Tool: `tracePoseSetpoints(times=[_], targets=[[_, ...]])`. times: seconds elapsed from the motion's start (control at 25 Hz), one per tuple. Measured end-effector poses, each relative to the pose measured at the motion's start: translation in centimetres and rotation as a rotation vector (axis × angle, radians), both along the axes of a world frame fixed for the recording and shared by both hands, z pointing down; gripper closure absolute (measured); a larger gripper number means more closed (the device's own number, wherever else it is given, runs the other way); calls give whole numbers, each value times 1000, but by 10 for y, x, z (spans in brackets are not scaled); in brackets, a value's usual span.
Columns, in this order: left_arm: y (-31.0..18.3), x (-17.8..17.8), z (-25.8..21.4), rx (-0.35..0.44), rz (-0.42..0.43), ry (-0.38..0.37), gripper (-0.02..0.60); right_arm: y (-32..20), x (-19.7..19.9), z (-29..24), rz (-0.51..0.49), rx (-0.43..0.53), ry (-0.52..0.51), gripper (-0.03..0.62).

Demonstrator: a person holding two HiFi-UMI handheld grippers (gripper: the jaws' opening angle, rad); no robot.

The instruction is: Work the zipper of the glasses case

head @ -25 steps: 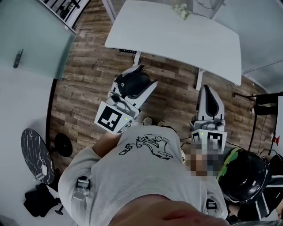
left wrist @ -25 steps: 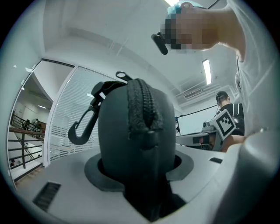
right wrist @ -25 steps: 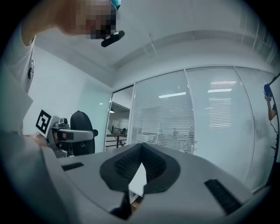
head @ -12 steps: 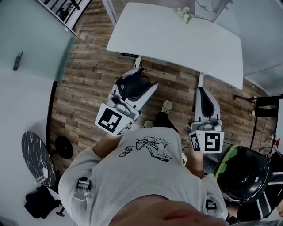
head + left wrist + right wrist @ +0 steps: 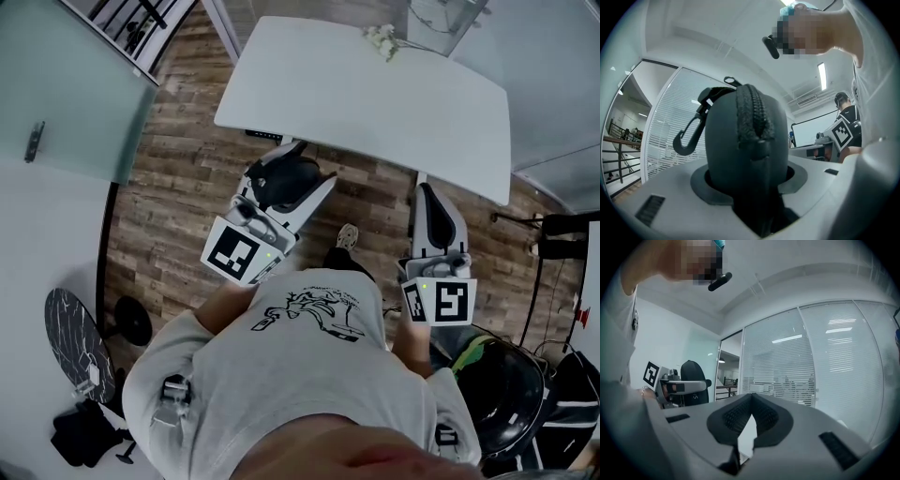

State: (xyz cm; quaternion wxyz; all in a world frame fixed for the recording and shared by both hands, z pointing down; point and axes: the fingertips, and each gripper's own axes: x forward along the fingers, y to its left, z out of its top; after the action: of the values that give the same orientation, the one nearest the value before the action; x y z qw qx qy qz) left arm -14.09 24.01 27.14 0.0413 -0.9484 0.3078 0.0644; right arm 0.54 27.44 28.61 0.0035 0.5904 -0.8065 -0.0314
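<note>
A dark glasses case (image 5: 745, 136) stands upright between the jaws of my left gripper (image 5: 291, 173), which is shut on it. Its zipper (image 5: 752, 115) runs over the top ridge towards the camera, and a black clip hook (image 5: 686, 138) hangs off its left side. In the head view the case (image 5: 274, 183) is held out over the wood floor, short of the table. My right gripper (image 5: 427, 195) is held level at the right; its black pads (image 5: 766, 416) meet with nothing between them. The right gripper view also shows the case (image 5: 693, 376) far to the left.
A white table (image 5: 375, 89) stands just ahead, with a small bunch of white flowers (image 5: 382, 39) at its far edge. Glass partitions (image 5: 66, 84) run along the left. A black helmet-like object (image 5: 506, 394) is at the lower right, and a round dark stool (image 5: 70, 342) at the lower left.
The person has stepped towards the white table, one shoe coming forward between the grippers. The right gripper has shifted slightly left. Both grippers keep the same state.
</note>
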Motion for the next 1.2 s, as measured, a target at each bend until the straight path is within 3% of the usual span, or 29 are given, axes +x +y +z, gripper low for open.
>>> tracePoseSetpoints(times=[0.68,1.2], targets=[[-117,118,-4,14,-28,-15,354,-121,127,-1,-13,-30,3,588],[-169,153,9,-23,-37,-46,354,-172,158,10,-32,-61,-10,588]])
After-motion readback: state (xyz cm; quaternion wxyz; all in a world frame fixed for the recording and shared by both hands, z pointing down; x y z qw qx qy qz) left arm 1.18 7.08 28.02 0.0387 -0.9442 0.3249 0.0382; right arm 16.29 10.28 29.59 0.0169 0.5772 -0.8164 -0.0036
